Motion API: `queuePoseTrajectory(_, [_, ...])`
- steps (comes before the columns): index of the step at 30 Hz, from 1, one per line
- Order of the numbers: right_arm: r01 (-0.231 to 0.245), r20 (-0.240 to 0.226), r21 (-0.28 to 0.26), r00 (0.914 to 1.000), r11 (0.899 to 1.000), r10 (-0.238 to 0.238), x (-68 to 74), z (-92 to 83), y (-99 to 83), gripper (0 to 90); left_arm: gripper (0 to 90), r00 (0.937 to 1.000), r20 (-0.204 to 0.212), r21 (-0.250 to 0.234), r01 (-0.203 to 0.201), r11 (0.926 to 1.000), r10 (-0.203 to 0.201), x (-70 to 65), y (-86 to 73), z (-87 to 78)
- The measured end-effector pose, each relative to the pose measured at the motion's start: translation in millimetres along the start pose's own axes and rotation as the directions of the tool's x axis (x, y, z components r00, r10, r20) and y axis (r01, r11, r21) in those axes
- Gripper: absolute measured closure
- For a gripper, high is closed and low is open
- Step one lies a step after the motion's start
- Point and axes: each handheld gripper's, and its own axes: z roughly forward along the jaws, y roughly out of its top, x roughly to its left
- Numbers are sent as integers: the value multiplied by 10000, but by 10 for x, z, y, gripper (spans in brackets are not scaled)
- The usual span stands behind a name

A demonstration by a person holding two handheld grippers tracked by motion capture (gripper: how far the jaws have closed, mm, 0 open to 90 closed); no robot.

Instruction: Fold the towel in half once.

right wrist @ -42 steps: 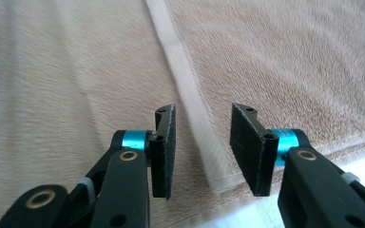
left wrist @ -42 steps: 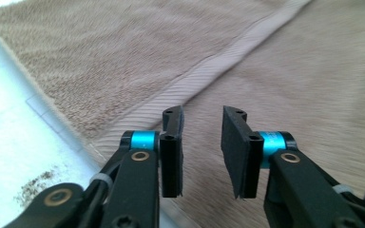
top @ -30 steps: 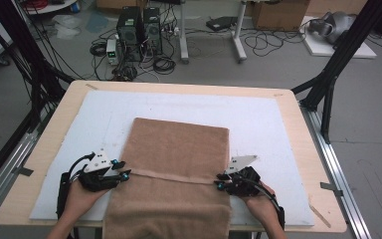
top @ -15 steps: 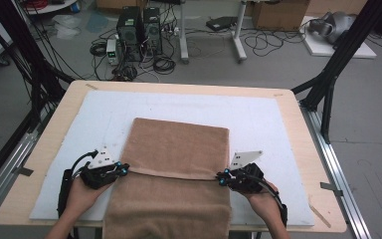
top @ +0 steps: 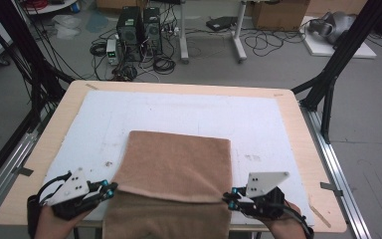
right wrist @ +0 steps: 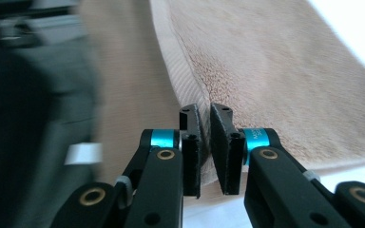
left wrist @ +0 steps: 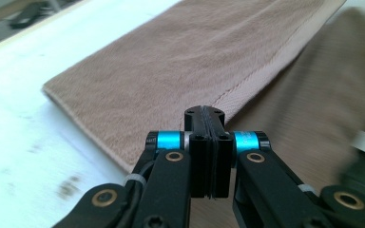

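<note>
Two corners of brown towel [top: 179,167] pinched: left gripper [top: 110,188] clamped tight, right gripper [top: 227,196] just easing. Lift evenly, keeping hem taut.

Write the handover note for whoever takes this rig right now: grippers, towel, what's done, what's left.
Left gripper: shut on the towel's hem at its left edge.
Right gripper: jaws just opened a little, a slim gap shows, the hem still between them; check the hold.
Towel: brown, on the white mat, its near part hanging over the table's front edge.
Done: both ends of the hem taken, fold begun.
Left, probably: carry the hem to the far edge, lay it flat, let go.
</note>
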Motion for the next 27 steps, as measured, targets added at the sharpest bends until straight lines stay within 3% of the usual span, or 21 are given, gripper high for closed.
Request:
queuePoseTrajectory(2, [-80, -39, -141, 10000, 9999, 79, 32, -20, -11, 692, 734, 9999, -15, -47, 101, 9999, -101, -23, -1, -10])
queuePoseTrajectory(5, [-391, 201, -312, 9990, 9987, 397, -69, -4, -25, 615, 686, 9995, -288, -6, 127, 9999, -128, 76, 3, 69])
queuePoseTrajectory(9, [-1034, 967, -301, 9897, 9942, 1059, -367, 133, -86, 533, 639, 9968, -720, 18, 338, 9994, -336, 311, -8, 308])
queuePoseTrajectory(14, [-1909, 1832, 8, 9650, 9816, 1876, -816, 393, -224, 484, 599, 9901, -1283, 416, 636, 9971, -578, 609, -37, 691])
queuePoseTrajectory(18, [-2458, 1983, 128, 9507, 9692, 2385, -1060, 592, -340, 455, 550, 9803, -1797, 1139, 1033, 9881, -818, 805, -103, 889])
queuePoseTrajectory(21, [-2665, 2268, 724, 9428, 9611, 2444, -1155, 732, -399, 437, 523, 9766, -1785, 1523, 1480, 9772, -1201, 914, -164, 955])
queuePoseTrajectory(24, [-2791, 2322, 983, 9398, 9552, 2507, -1200, 806, -442, 426, 509, 9759, -1670, 2033, 1736, 9636, -1406, 972, -222, 1019])
queuePoseTrajectory(27, [-3423, 2093, 811, 9241, 9361, 3197, -1237, 830, -491, 424, 516, 9732, -1380, 1913, 2084, 9592, -1840, 1016, -263, 1044])
